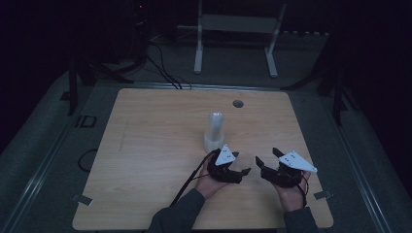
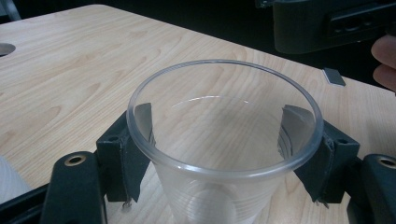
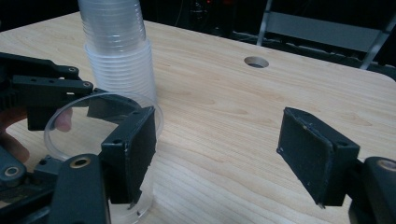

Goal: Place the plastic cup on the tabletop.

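A single clear plastic cup (image 2: 210,196) stands upright on the wooden table (image 1: 145,145), between the jaws of my left gripper (image 2: 219,121). The pads sit just under its rim on either side, the rim keeps its round shape, and I read the jaws as open. In the high view the left gripper (image 1: 238,166) is at the front centre, the cup (image 1: 245,159) faint at its tips. My right gripper (image 1: 268,156) stands open just to the right with nothing between its jaws. In its own view the right gripper (image 3: 219,135) has its left jaw beside the cup (image 3: 65,135).
A tall stack of clear cups (image 1: 215,131) stands upside down just beyond the left gripper, also the stack (image 3: 116,42). A round hole (image 1: 237,103) lies near the table's far edge. A white frame (image 1: 238,29) and cables sit on the floor behind.
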